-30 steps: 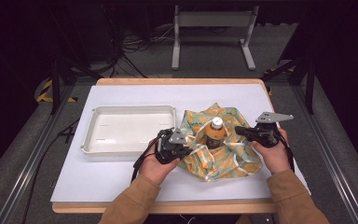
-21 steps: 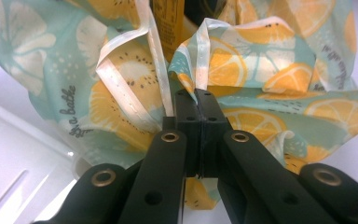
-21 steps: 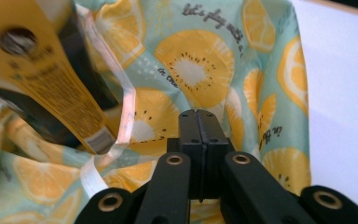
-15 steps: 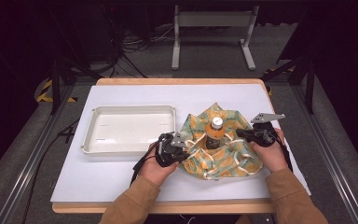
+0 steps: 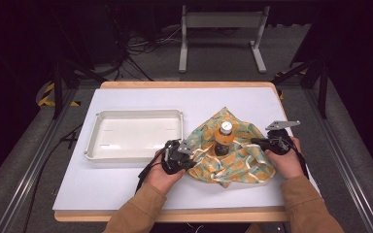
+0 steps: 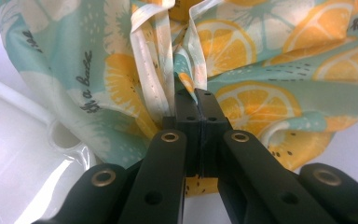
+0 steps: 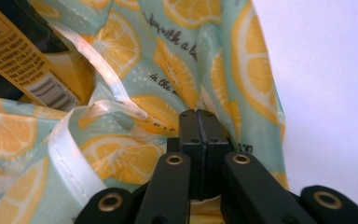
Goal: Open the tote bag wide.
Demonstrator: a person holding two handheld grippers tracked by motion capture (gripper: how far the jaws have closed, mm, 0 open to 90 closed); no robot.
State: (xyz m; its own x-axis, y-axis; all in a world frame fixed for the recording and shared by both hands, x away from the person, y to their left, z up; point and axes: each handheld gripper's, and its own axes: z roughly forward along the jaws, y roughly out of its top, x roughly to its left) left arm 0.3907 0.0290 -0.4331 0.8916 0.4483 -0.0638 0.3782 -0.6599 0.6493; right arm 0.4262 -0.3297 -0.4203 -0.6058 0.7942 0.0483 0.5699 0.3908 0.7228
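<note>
While both hands rest low in the high view, I have the left claw point(image 5: 187, 150) clenched on the left edge of the lemon-print cloth point(image 5: 233, 155), right of centre in the frame. From the left claw's own camera, its black jaws meet at mid-frame with a gathered fold of cloth point(image 6: 186, 79) and white hem pinched at their tips. My right claw point(image 5: 258, 141) is clenched on the cloth's right edge, at centre right of the high view; in its own camera the jaws are pressed together at lower centre, and the printed fabric point(image 7: 182, 70) bunches up around the tips. A bottle point(image 5: 224, 138) with a white cap and yellowish label stands upright on the middle of the cloth, between the two claws; its label point(image 7: 32, 70) shows at the upper left of the right claw's camera. The cloth lies crumpled on the white tabletop point(image 5: 126, 189), its folds rising around the bottle's base. A white tray point(image 5: 93, 145) sits left of the cloth, just beside the left claw.
</note>
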